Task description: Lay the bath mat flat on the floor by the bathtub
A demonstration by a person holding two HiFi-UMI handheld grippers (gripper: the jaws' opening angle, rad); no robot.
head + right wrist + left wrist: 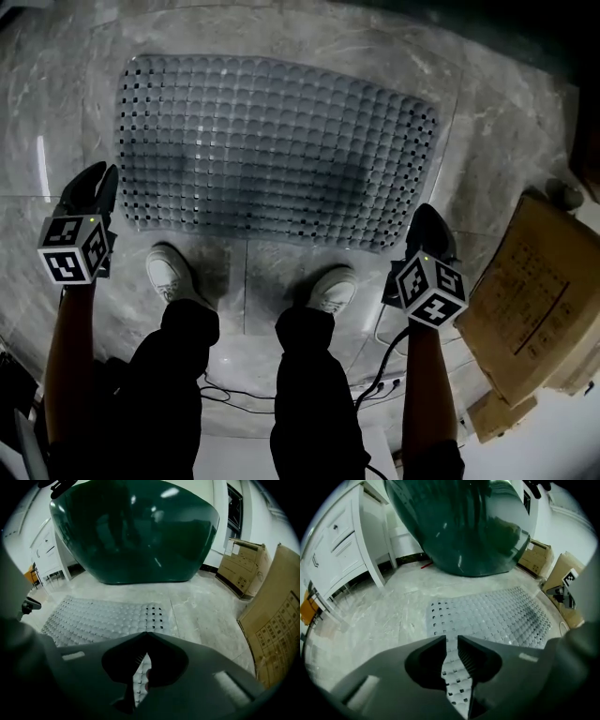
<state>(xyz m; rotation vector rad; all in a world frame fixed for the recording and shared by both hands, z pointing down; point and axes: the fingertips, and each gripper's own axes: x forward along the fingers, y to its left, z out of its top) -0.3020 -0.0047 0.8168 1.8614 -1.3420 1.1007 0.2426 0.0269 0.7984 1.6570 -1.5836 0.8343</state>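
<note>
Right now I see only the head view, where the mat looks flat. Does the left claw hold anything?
Observer: No. The left gripper view shows the left claw with jaws slightly apart; only the bath mat on the floor shows through the gap.
Operator: And the right claw?
Observer: The right claw is shut, tips together, nothing between them.
Operator: Is the bathtub near?
Observer: Yes. The dark green bathtub stands beyond the mat's far edge, with a strip of bare floor between.
</note>
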